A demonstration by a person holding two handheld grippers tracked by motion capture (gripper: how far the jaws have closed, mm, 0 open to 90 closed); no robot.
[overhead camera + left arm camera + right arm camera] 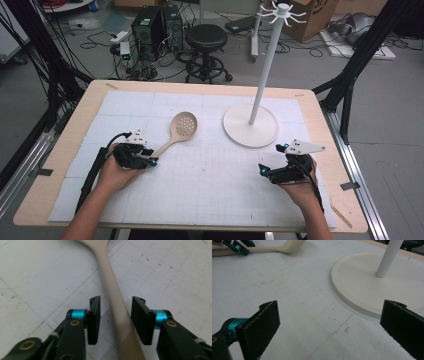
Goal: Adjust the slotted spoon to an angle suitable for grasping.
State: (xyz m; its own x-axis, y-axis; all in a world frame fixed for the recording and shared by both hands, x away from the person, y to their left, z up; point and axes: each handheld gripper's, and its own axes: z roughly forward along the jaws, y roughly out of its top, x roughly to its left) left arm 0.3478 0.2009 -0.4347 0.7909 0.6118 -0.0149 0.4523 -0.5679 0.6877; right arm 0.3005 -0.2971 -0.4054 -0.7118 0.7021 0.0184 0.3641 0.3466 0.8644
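Left gripper (116,320) low over the mat, jaws parted either side of the slotted spoon's (175,133) handle, not yet pinching. Spoon lying flat left of centre, perforated bowl pointing up toward the stand. Risk: closing this near the handle's tail end, so the heavy bowl droops or swivels on lifting; smooth tapered handle likely to slide. Farther right, utensil stand (251,125) with a high hook crown, easily knocked. Right gripper (329,327) spread wide, empty, beside the stand's base.
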